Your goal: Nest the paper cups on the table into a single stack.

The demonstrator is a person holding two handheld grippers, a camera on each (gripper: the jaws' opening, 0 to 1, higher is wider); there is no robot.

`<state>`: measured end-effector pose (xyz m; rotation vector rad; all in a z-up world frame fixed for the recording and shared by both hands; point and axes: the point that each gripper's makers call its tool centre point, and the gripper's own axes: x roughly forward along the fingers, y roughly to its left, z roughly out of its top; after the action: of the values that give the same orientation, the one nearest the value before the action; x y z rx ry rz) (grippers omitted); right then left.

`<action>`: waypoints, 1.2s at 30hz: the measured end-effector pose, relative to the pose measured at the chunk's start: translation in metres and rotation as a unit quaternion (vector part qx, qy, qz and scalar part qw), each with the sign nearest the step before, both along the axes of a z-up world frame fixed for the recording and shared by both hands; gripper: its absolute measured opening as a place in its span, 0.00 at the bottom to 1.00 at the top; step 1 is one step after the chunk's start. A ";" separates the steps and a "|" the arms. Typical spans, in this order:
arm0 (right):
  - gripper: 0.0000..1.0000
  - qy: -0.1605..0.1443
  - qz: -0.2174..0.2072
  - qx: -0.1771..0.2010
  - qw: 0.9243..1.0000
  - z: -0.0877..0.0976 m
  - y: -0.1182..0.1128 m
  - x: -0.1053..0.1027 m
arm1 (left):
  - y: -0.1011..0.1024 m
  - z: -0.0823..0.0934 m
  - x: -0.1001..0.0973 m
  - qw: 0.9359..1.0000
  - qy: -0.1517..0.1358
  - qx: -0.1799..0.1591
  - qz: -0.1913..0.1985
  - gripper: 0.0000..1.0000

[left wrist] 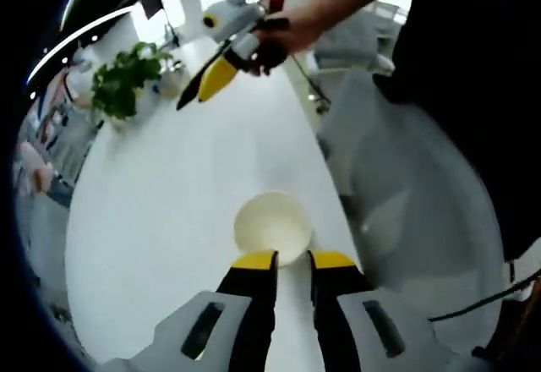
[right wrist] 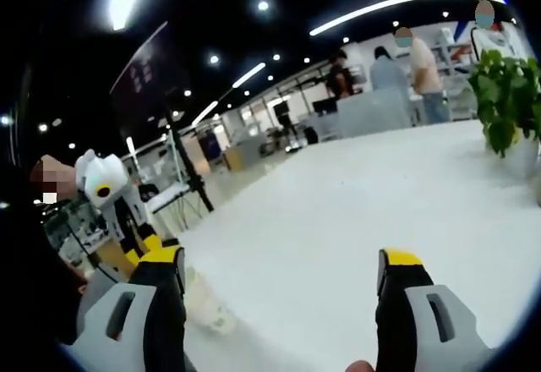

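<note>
One paper cup (left wrist: pixel 272 228) on the white table (left wrist: pixel 161 220), mouth up, at 12 o'clock just past the left gripper (left wrist: pixel 292 259), jaws slightly parted, gripping nothing. Right gripper (right wrist: pixel 283 264) spread wide, empty. One plant (right wrist: pixel 507 93) at 2 o'clock.

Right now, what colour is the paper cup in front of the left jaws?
Cream white, with no pattern visible, seen from above: paper cup, clearest in the left gripper view.

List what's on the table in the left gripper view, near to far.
Left tool tips → paper cup → right tool held above the table → potted plant at the far end.
</note>
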<state>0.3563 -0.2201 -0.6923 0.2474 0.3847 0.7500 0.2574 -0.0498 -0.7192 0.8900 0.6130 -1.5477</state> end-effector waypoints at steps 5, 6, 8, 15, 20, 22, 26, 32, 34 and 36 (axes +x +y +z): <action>0.92 0.005 0.010 -0.011 1.000 -0.005 0.004 -0.005 | 0.009 0.006 0.010 0.998 0.003 -0.037 0.052 0.15; 0.92 0.005 0.012 -0.013 1.000 -0.005 0.004 -0.006 | 0.012 0.005 0.013 0.997 0.004 -0.043 0.064 0.15; 0.92 0.006 0.013 -0.015 1.000 -0.006 0.004 -0.006 | 0.016 0.006 0.016 0.994 0.018 -0.060 0.094 0.16; 0.92 0.012 0.048 -0.057 0.997 -0.024 0.008 -0.022 | 0.036 -0.004 0.026 0.982 0.025 -0.086 0.165 0.35; 0.91 0.019 0.064 -0.069 0.995 -0.036 0.014 -0.034 | 0.034 -0.011 0.031 0.974 0.037 -0.105 0.197 0.48; 0.89 0.020 0.069 -0.070 0.995 -0.039 0.016 -0.039 | 0.032 -0.017 0.030 0.971 0.047 -0.110 0.207 0.52; 0.86 0.026 0.086 -0.081 0.993 -0.048 0.023 -0.046 | 0.030 -0.027 0.026 0.970 0.052 -0.112 0.209 0.56; 0.83 0.022 0.139 -0.116 0.983 -0.060 0.038 -0.062 | 0.026 -0.031 0.024 0.970 0.038 -0.125 0.206 0.54; 0.82 0.010 0.170 -0.140 0.975 -0.068 0.048 -0.070 | 0.024 -0.034 0.023 0.969 0.040 -0.126 0.210 0.53; 0.79 0.013 0.197 -0.154 0.968 -0.076 0.057 -0.079 | 0.022 -0.038 0.021 0.969 0.040 -0.124 0.209 0.52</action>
<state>0.2776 -0.1632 -0.7681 -0.1188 0.5773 1.0624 0.2784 -0.0277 -0.7577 0.4730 0.6050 -1.2452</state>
